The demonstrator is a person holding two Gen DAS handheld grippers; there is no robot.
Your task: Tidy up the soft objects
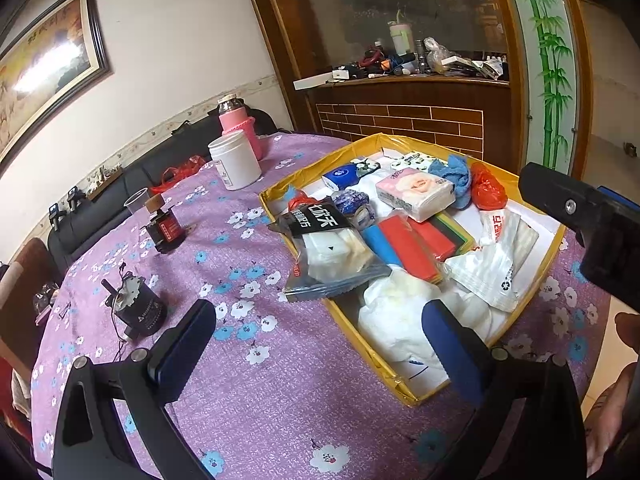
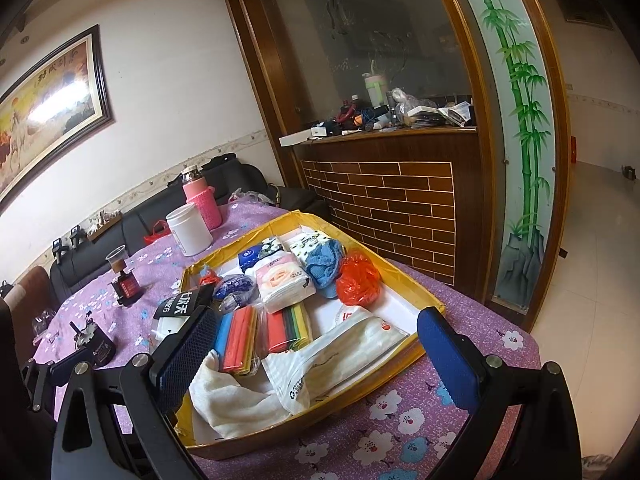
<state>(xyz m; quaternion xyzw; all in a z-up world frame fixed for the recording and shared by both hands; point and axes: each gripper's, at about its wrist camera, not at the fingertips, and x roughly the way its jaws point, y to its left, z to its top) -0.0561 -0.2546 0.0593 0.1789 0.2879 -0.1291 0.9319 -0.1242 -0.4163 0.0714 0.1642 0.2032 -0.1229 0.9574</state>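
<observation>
On the tabletop [image 1: 260, 400], tray [image 2: 400, 272] already crowded with soft goods; zip bag [image 1: 328, 256] overhangs rim; both grippers, left gripper [image 1: 320, 344] and right gripper [image 2: 316, 344], open, empty.

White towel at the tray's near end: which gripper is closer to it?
Left, probably. The left gripper has one finger over the white towel; the right gripper straddles the tray, its left finger beside the towel.

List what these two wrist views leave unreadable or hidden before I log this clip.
- White towel: left wrist view, near end hidden behind the left gripper finger.
- Black-label pouch: right wrist view, lower part covered by the right gripper finger.
- Yellow tray: floor buried under packs in both views.
- Shelf clutter: too small to identify.
</observation>
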